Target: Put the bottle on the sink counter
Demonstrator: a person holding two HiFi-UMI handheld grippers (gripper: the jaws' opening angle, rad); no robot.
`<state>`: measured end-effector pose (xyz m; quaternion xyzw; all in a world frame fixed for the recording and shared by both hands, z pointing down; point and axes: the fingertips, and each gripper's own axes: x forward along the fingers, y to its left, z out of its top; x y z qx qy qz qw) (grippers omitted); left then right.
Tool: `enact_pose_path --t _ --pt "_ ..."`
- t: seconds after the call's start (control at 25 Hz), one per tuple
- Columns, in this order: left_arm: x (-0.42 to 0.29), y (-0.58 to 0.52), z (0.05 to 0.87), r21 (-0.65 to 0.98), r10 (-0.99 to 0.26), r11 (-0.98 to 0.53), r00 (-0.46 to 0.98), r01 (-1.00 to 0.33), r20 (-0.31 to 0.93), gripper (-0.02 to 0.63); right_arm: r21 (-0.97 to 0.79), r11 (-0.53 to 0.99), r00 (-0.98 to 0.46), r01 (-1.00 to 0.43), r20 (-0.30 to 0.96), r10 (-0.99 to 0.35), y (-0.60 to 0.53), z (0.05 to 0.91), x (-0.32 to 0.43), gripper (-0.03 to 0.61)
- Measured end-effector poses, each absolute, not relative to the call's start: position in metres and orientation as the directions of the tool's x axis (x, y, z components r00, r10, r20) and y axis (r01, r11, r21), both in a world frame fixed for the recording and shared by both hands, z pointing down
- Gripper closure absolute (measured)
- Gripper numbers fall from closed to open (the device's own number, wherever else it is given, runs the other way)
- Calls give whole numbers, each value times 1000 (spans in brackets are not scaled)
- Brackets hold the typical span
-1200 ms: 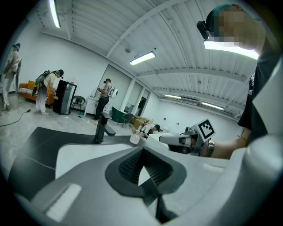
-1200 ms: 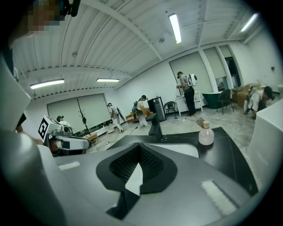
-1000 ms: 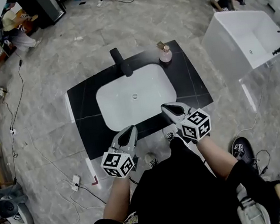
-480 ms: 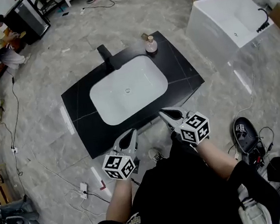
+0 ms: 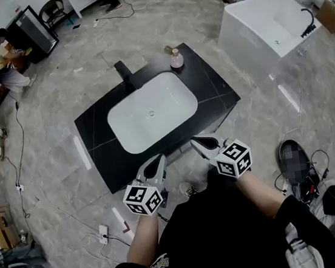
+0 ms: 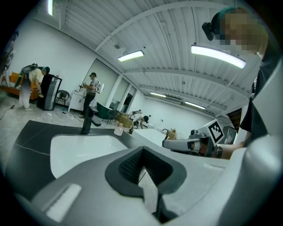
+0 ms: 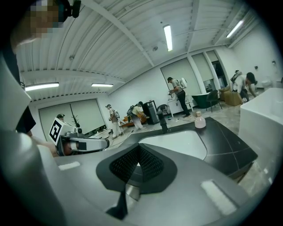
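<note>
Head view: left gripper (image 5: pixel 158 160) and right gripper (image 5: pixel 198 141) are hovering beside the sink counter (image 5: pixel 96 130).
Both are pinching shut, empty; pink bottle (image 5: pixel 176 58) is standing on its far corner.

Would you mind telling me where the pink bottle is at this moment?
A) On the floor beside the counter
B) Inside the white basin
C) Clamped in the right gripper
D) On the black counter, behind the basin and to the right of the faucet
D: in the head view the bottle stands upright on the black counter at its far edge, right of the faucet and outside the white basin.
</note>
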<state>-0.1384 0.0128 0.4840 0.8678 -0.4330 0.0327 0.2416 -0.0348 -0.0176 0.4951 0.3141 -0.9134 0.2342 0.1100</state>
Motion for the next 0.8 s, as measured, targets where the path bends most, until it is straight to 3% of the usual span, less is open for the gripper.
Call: enact_pose_path --t 0.8 --pt "-148 11 490 403 -743 -493 614 -771 266 614 -367 700 -786 -613 377 -490 -12 506 -44 551"
